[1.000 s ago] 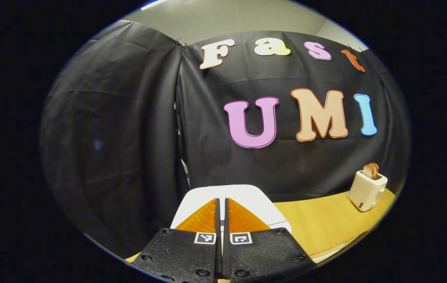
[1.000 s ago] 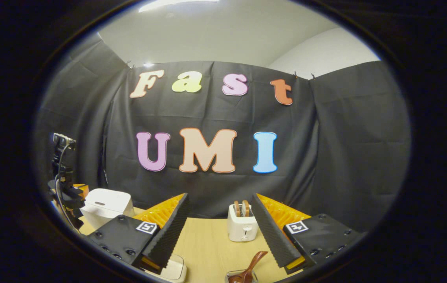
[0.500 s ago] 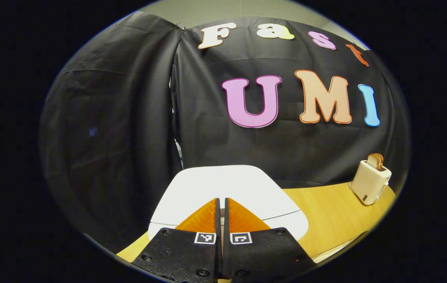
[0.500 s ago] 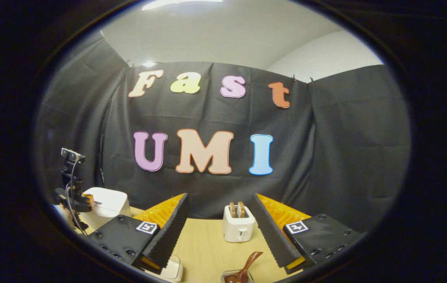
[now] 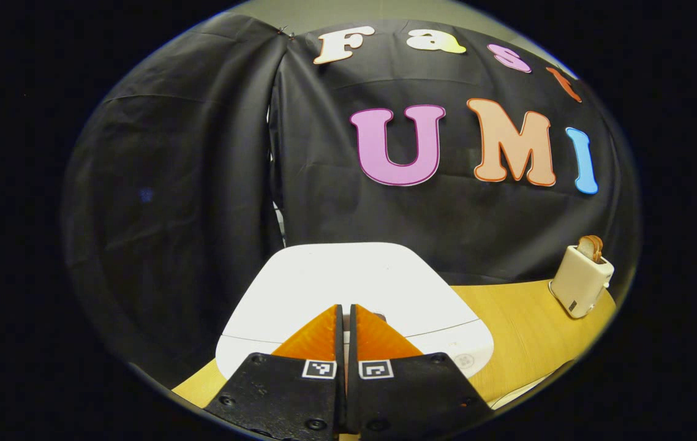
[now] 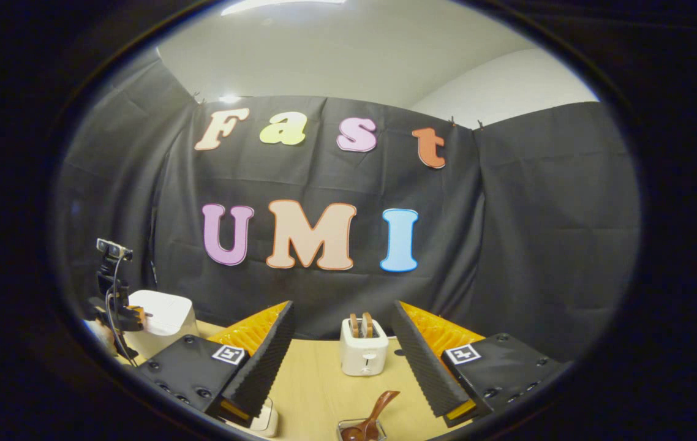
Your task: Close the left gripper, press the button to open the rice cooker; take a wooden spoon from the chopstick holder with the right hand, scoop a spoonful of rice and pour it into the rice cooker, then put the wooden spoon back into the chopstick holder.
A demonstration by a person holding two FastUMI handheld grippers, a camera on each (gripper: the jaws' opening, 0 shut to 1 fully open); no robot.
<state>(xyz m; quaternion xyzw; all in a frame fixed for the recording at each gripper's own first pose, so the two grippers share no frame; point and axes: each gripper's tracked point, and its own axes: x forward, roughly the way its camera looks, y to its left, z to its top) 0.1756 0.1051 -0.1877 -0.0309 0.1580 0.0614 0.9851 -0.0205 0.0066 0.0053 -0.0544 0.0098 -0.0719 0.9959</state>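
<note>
The white rice cooker stands with its lid down, right in front of my left gripper. That gripper is shut with nothing between its fingers, and its tips hover over the front part of the lid; I cannot tell if they touch. In the right gripper view the rice cooker stands at the far left, with the left gripper at its near side. My right gripper is open and holds nothing. Below it, the brown wooden spoon leans in a small holder on the table.
A white toaster with two slices of bread stands at the back of the wooden table; the toaster is also at the far right in the left gripper view. A white container peeks out under my right gripper's left finger.
My left gripper, still shut, has moved forward and down over the rice cooker, which now looks larger. The right gripper view has drifted slightly, so the toaster and spoon sit a bit further left.
</note>
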